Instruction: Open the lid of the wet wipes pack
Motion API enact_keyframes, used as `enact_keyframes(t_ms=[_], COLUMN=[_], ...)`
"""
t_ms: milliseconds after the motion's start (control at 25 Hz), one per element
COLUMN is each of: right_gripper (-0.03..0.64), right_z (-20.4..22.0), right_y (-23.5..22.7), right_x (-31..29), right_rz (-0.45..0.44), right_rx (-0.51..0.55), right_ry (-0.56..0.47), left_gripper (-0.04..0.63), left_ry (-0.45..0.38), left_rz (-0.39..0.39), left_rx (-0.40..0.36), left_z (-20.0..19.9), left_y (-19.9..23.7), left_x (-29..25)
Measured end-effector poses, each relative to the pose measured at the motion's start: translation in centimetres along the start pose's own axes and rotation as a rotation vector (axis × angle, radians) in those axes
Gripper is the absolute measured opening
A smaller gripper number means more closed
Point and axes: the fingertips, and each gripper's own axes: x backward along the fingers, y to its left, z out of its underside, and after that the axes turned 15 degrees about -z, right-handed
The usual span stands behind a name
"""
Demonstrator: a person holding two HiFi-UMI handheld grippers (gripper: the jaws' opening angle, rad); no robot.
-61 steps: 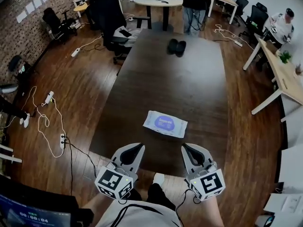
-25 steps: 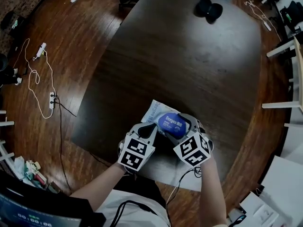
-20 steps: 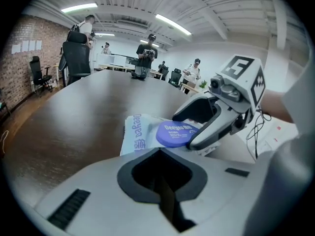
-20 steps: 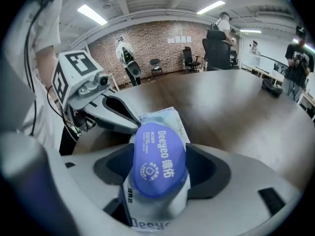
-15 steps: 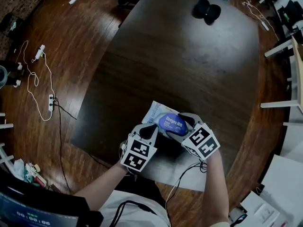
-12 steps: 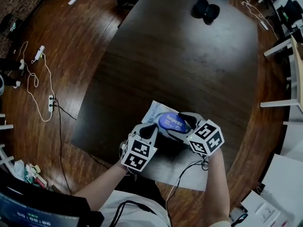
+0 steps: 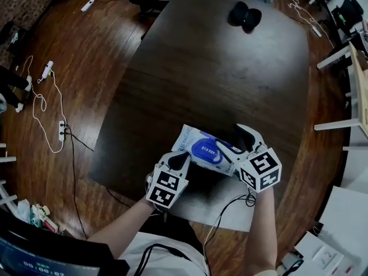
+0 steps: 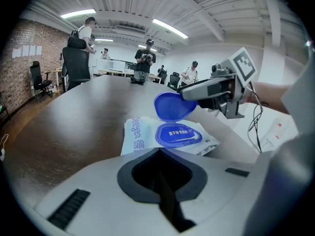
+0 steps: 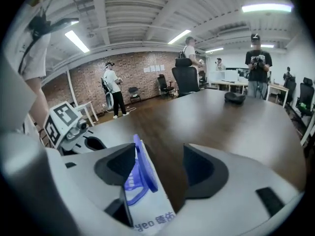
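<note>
Lifted since the earlier frame, the blue lid (image 8: 170, 104) is stood up off the wet wipes pack (image 7: 185, 138) on the worktop (image 7: 218, 79). It is leant against one jaw of the spread right claw (image 7: 237, 142), right of the pack. The left claw (image 7: 177, 157), pressed together and empty, is kept at the pack's near edge.

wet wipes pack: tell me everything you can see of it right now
The wet wipes pack is a flat white soft-film pouch with blue print, lying on the dark table. Its round blue lid is flipped up off its oval base, against one jaw of the open right gripper. The shut left gripper sits at its near edge; contact unclear.
</note>
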Motion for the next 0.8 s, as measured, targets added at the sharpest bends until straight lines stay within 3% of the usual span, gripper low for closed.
enact_keyframes(t_ms=[160,360,480,640,800], right_gripper=[0.307,0.258,0.245,0.245,0.244], right_z=[-0.1,1.2,1.9,-0.9,-4.7], right_y=[-2.6,-5.5,-6.0,-3.1,3.2], right_x=[0.6,0.6,0.6,2.7,7.5], right_rz=[0.11,0.218,0.238,0.205,0.176], right_rx=[0.013,-0.08,-0.147,-0.148,-0.143], right_ry=[-0.027,-0.108,-0.16,-0.261,-0.41], left_gripper=[0.0,0.002,0.002,0.0,0.002], left_ry=[-0.051,-0.114,-0.126,-0.184,-0.282], left_rz=[0.013,0.03,0.029,0.028,0.04], left_rx=[0.022,0.055,0.052,0.046,0.037], left_z=[0.0,-0.4,-0.1,-2.2,-5.4], left_y=[0.3,0.8,0.7,0.9,0.3], left_x=[0.7,1.7,1.9,3.5,7.1])
